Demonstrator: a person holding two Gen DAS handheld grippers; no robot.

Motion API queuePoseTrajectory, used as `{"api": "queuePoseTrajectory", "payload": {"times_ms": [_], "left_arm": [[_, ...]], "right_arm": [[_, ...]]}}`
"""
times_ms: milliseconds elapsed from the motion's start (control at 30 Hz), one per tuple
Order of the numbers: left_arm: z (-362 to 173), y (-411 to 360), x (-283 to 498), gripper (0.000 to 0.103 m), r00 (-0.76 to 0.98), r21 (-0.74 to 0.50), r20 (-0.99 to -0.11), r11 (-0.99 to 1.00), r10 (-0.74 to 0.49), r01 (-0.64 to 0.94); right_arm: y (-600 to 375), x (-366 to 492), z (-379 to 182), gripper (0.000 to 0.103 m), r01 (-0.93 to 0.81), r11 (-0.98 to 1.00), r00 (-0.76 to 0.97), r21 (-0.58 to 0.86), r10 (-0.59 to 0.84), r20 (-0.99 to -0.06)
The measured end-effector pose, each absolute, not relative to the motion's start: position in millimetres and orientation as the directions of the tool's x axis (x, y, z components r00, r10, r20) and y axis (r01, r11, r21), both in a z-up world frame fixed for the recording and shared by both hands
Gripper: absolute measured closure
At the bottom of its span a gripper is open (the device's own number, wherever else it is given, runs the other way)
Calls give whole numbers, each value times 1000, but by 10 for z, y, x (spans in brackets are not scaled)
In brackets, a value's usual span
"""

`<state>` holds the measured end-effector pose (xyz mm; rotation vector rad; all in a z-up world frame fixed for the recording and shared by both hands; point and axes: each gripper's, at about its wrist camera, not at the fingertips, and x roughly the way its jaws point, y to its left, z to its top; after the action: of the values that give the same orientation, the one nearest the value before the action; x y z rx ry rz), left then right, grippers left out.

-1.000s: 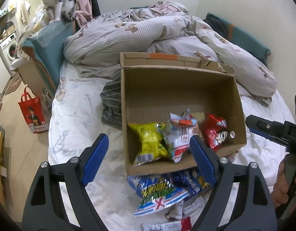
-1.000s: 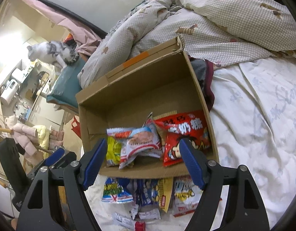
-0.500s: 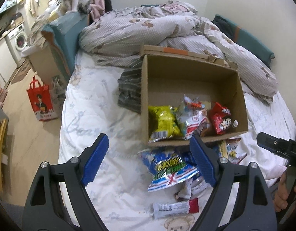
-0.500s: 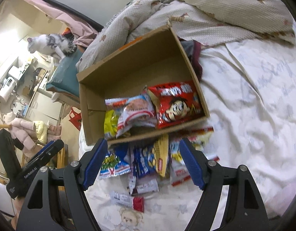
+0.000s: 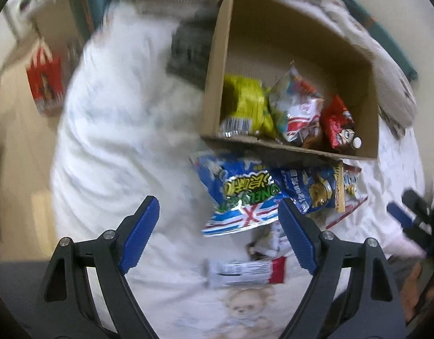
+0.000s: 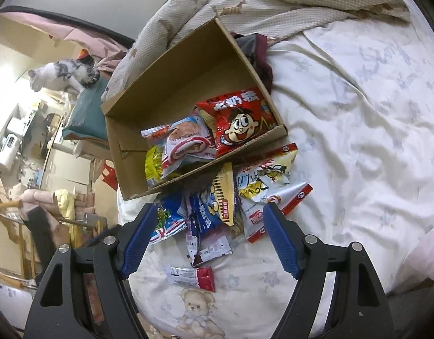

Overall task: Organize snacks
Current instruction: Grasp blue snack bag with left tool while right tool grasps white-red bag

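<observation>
A cardboard box [image 5: 217, 65] [image 6: 126, 166] lies on the bed and holds a yellow bag [image 5: 245, 107], a white-and-red bag [image 6: 186, 147] and a red bag with a cartoon face [image 6: 239, 124]. In front of it lies a pile of loose snacks: a blue bag with a flag pattern [image 5: 242, 197] [image 6: 166, 220], a blue-and-yellow bag [image 5: 315, 192], a white-and-yellow bag [image 6: 262, 180] and a small red-ended bar [image 5: 245, 272] [image 6: 193, 276]. My left gripper [image 5: 219, 237] is open and empty above the pile. My right gripper [image 6: 208, 237] is open and empty above the pile.
The white bedsheet [image 6: 358, 130] spreads to the right. A rumpled quilt [image 6: 245, 5] lies behind the box. A cat [image 6: 61, 75] sits on a teal cushion at the left. A red bag [image 5: 45, 84] stands on the floor. The left view is blurred.
Both grippers have drawn back from the box and down toward the loose snacks, which now sit between the fingers. Both stayed open and empty.
</observation>
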<state>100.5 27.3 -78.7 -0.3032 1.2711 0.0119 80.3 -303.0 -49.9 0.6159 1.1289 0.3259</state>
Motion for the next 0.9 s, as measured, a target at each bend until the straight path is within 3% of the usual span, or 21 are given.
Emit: {"api": "queuePoseTrajectory", "payload": {"times_ms": [167, 533, 567, 700, 900], "left_arm": [[-1003, 195, 1256, 19, 243, -248, -952, 932, -184, -264], [-1508, -56, 1422, 20, 117, -195, -978, 949, -171, -249], [-1518, -56, 1410, 22, 119, -201, -977, 949, -177, -241], [-1501, -15, 1350, 48, 130, -215, -974, 945, -187, -247], [-1247, 144, 1031, 51, 159, -208, -971, 954, -176, -218]], "right_arm": [[-3103, 801, -519, 23, 84, 789, 411, 609, 529, -742], [-3263, 821, -639, 23, 139, 786, 401, 603, 512, -760], [-3254, 831, -648, 23, 140, 787, 397, 601, 512, -762], [-3209, 866, -672, 23, 138, 787, 384, 601, 517, -765], [-3245, 886, -767, 23, 183, 768, 363, 614, 528, -768]]}}
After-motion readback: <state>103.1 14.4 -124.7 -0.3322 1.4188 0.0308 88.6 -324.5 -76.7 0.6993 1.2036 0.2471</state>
